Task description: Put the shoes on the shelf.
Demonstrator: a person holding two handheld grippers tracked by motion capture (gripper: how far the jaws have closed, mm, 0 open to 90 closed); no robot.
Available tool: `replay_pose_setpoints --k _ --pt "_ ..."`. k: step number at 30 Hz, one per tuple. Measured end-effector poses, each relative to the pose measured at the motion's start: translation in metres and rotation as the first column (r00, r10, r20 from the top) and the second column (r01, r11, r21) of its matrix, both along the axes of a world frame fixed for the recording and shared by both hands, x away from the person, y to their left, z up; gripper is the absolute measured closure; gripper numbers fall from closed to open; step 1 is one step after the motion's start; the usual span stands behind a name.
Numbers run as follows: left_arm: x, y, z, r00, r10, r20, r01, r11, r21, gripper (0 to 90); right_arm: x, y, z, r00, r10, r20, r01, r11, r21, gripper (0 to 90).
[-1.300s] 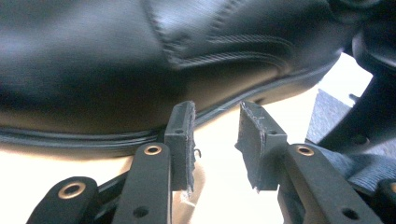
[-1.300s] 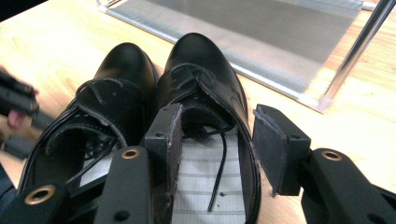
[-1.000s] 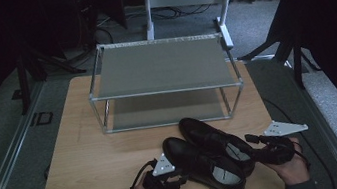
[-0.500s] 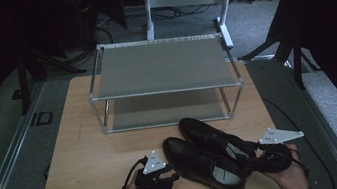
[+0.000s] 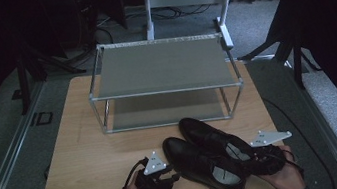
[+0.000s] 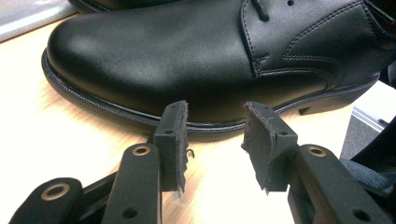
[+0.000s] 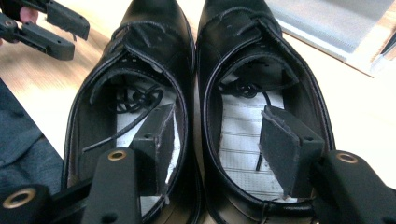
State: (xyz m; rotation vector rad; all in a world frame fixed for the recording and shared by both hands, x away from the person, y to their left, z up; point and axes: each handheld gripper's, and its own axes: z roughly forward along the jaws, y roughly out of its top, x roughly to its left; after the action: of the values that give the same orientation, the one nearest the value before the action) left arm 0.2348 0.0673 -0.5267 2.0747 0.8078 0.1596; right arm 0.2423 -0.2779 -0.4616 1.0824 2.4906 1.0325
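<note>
From above, your pair of black shoes (image 5: 212, 161) lies on the table (image 5: 90, 157) before the metal rack (image 5: 164, 82). Your left gripper (image 6: 215, 133) gapes empty beside one shoe's sole. Your right gripper (image 7: 217, 140), just widened, straddles the adjoining inner walls of both shoes, gripping nothing.
</note>
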Motion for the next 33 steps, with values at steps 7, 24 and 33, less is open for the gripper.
replay_pose_setpoints --k 7,24,33 --pt "0.0 -0.004 -0.004 0.9999 -0.013 -0.01 0.013 0.9999 0.006 59.8 -0.001 0.003 -0.004 0.9997 0.009 -0.022 -0.01 0.999 -0.034 39.2" --pt "-0.002 -0.015 -0.008 0.9987 -0.047 -0.022 0.047 0.9988 0.016 59.8 -0.006 0.009 -0.006 0.9988 0.045 -0.019 -0.047 0.986 -0.16 35.8" --pt "-0.002 -0.017 -0.009 0.9981 -0.056 -0.026 0.056 0.9983 0.017 59.8 -0.001 0.016 -0.008 0.9945 0.073 -0.076 -0.088 0.971 -0.223 31.6"
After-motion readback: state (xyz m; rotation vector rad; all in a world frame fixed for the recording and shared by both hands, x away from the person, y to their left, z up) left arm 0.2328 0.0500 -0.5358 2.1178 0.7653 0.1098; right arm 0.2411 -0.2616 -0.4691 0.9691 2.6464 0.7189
